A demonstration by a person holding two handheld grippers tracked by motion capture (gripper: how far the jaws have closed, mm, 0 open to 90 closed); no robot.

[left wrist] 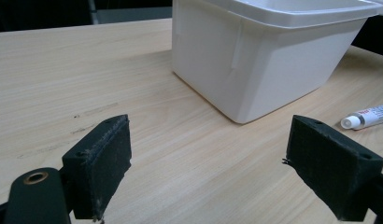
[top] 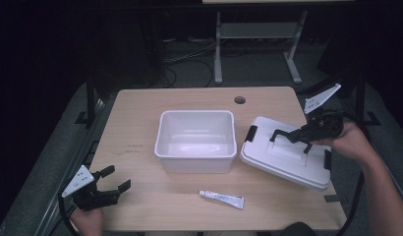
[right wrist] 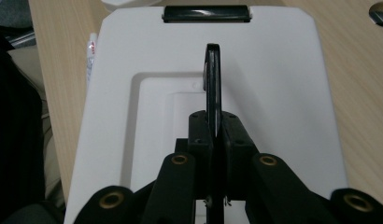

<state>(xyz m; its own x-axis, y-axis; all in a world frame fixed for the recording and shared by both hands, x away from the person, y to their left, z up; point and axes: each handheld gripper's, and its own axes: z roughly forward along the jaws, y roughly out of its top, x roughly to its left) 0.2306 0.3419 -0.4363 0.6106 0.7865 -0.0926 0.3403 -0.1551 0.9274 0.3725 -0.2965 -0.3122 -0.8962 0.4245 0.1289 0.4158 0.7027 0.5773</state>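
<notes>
Wood table (top: 140,206): R gripper (right wrist: 216,135) pinches lid (top: 283,157) handle (right wrist: 213,79); L gripper (top: 111,184) spread, apart from bin (top: 195,142).

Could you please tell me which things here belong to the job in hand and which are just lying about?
In the job: right claw, shut on the lid handle; lid; probably the bin.

Lying about, so far: tube; open left claw.
</notes>
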